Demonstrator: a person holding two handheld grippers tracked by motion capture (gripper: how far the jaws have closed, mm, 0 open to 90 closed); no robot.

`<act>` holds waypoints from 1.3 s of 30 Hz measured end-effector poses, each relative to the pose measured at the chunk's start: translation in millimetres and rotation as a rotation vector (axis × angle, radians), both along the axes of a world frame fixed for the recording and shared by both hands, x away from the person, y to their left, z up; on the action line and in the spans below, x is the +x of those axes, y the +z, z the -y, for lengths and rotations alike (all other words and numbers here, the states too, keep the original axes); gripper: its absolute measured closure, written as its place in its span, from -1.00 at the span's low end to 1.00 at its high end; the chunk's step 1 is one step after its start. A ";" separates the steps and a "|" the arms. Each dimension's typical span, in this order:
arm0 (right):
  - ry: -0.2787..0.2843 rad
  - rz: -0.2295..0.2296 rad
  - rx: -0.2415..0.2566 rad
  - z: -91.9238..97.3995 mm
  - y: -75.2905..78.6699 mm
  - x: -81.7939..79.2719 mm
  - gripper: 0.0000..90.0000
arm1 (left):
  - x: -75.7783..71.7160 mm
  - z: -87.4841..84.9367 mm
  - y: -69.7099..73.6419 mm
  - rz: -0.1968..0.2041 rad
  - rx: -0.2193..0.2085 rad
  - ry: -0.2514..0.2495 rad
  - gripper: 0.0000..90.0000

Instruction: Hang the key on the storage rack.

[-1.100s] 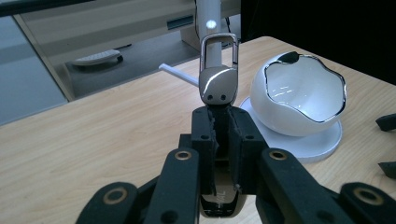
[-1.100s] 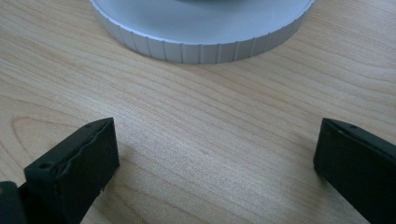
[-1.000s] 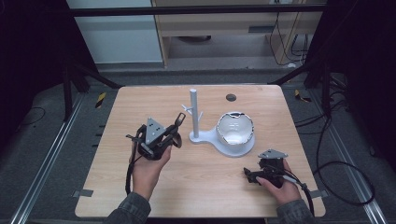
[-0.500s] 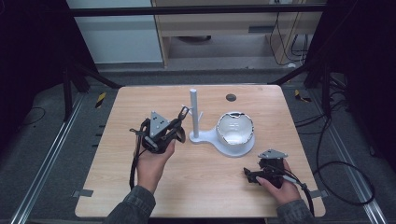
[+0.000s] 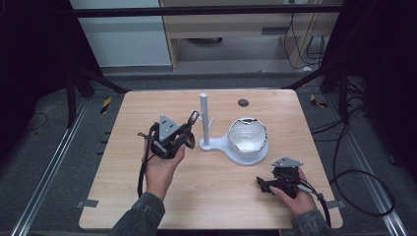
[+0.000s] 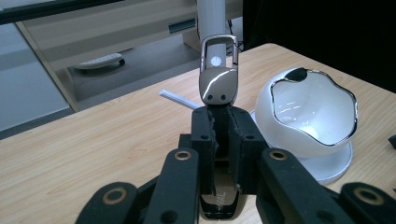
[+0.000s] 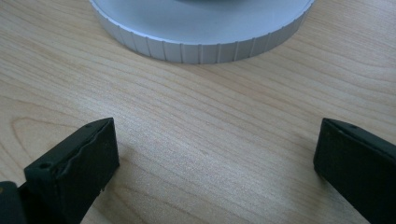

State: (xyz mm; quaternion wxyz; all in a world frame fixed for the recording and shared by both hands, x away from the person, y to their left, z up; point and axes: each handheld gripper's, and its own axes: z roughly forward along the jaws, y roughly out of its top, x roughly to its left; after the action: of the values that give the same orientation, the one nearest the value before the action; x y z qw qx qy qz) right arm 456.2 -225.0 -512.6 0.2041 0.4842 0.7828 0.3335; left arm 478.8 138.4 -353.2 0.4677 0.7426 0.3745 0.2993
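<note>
Chrome glints off the key fob (image 6: 218,77) pinched between the jaws of the left gripper (image 5: 188,129), which stand clamped on the fob's dark strap end so that the shiny loop sticks out past the tips. In the high view that gripper is held up over the wooden table (image 5: 123,196), just at nine o'clock from the white stand (image 5: 205,123), whose upright post has a short peg jutting from it. The fob's long axis runs straight along the gripper's own line, loop end leading, pointing toward three o'clock at the post. In the left gripper view the post rises directly behind the loop, and the peg shows as a thin white bar low and to the left of it, so I'd say the loop needs lifting and sliding sideways to catch the peg.

At three o'clock from the post, on the same base, sits the white bowl (image 5: 248,137) with its wavy chrome rim. The right gripper (image 5: 260,183) rests low at five o'clock on the table, jaws spread wide with nothing between them, facing the ribbed edge of the base (image 7: 201,42). The left hand (image 5: 160,167) is plainly the one placed for the hanging.
</note>
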 end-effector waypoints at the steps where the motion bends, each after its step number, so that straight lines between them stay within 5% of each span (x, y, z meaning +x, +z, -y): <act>1: 0.000 0.000 0.000 0.0 0.0 0.0 -0.99 | 0.5 0.4 -0.2 -0.002 0.001 0.000 0.80; 39: 0.000 0.000 0.000 0.0 0.0 0.0 -0.99 | 21.3 8.0 -12.5 -0.055 0.013 0.009 0.80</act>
State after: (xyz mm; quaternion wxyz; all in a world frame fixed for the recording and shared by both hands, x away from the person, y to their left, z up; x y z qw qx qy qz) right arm 456.2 -225.0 -512.6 0.2041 0.4842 0.7827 0.3336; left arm 500.1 130.5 -365.7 0.4511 0.7518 0.3887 0.2832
